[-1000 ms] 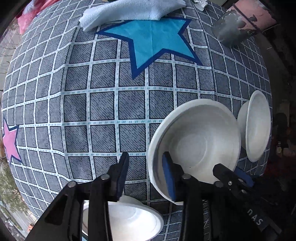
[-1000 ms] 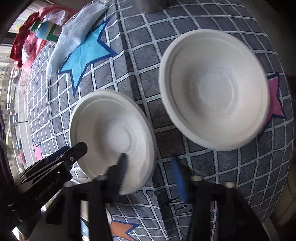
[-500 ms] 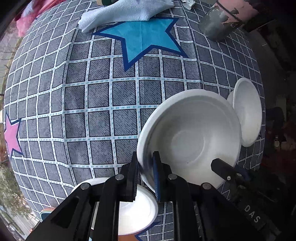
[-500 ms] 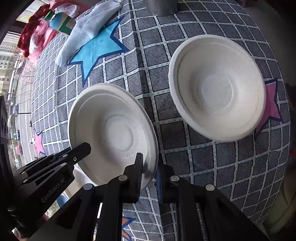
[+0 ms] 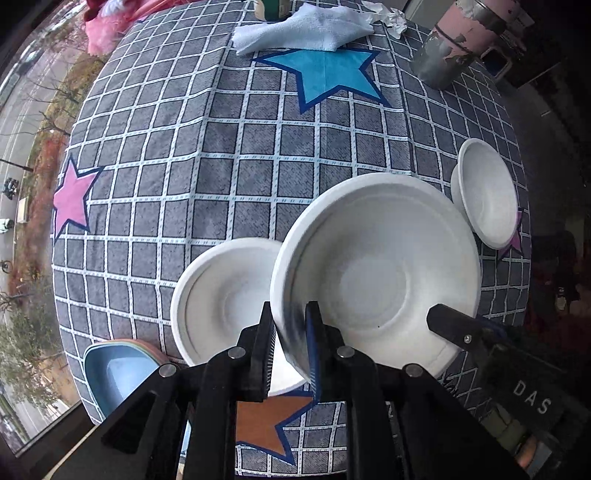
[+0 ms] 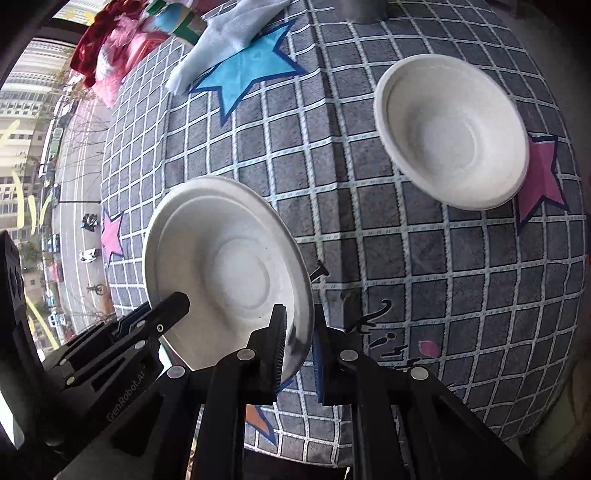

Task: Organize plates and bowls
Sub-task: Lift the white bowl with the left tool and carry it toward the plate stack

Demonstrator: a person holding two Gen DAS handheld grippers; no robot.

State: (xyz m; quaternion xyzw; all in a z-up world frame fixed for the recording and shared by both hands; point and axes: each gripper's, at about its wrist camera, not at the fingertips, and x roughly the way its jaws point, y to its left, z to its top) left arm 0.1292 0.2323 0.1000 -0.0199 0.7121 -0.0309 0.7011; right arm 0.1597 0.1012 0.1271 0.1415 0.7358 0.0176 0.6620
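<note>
Plate (image 5: 376, 280) clamped by L tongs (image 5: 290, 347) & R tongs (image 6: 297, 350); 2nd plate (image 5: 225, 295) only L view.

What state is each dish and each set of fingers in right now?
Left gripper: shut on the lifted plate's rim.
Right gripper: shut on the same plate's opposite rim.
Lifted plate: tilted, held above the tablecloth.
Second plate: lying flat, partly under the lifted plate.
Bowl: upright, empty, untouched.
Blue dish: at the table edge, untouched.

White towel (image 5: 303, 31) beside metal can (image 5: 441, 62).
</note>
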